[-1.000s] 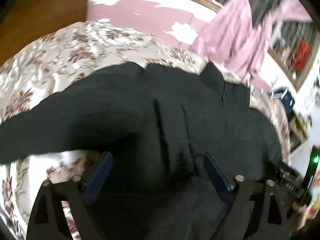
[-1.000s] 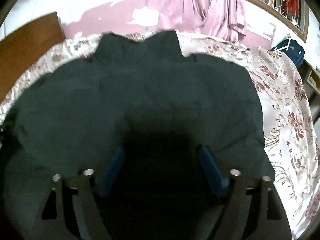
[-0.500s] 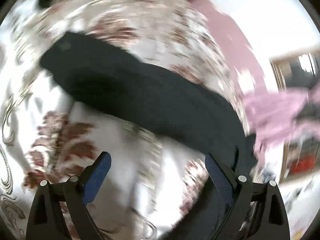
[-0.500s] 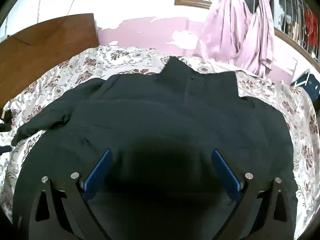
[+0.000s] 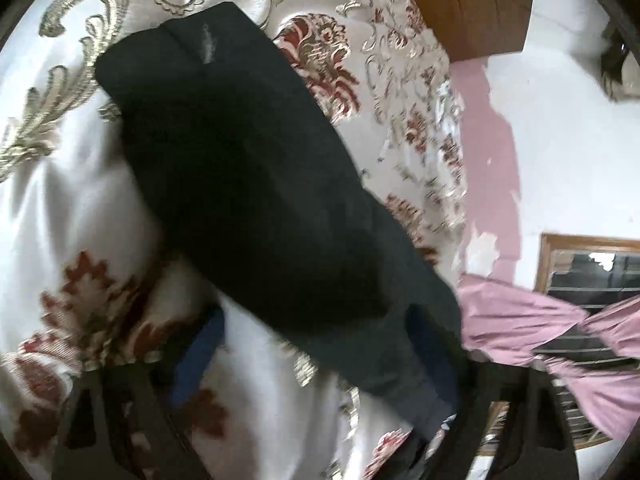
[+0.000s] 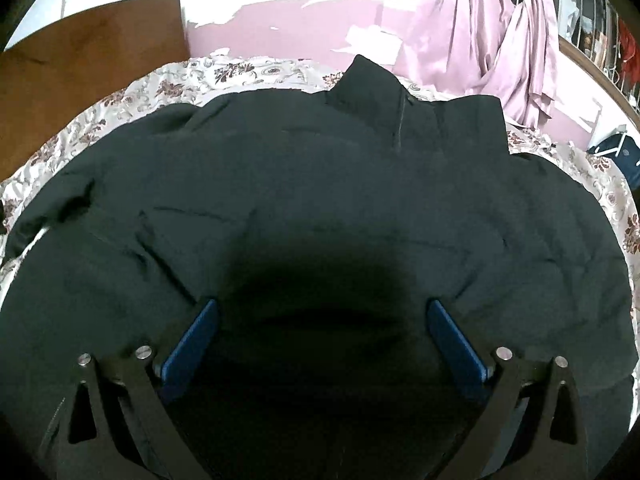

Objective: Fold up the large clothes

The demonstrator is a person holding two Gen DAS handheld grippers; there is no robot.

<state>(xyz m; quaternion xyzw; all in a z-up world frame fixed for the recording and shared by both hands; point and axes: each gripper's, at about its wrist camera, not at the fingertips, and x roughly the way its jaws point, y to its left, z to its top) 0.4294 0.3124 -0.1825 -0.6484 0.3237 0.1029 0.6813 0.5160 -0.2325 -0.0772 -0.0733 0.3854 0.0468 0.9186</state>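
Observation:
A large black jacket lies spread flat on a floral bedspread, its collar toward the far wall. My right gripper hovers over the jacket's lower body; its jaws are opening wide, and the blue pads press on nothing. In the left wrist view the jacket's sleeve runs diagonally, with its cuff at the upper left. My left gripper straddles the sleeve's near part with its jaws closing. The right pad sits at the cloth, while bare bedspread shows beside the left pad.
A wooden headboard stands at the bed's far left. Pink curtains hang by a barred window at the far right. A dark blue bag sits beyond the bed's right edge. The wall behind is white and pink.
My left gripper swung from the jacket's body out to the sleeve, rolling as it went, and its jaws narrowed. My right gripper drew back over the jacket and its jaws widened.

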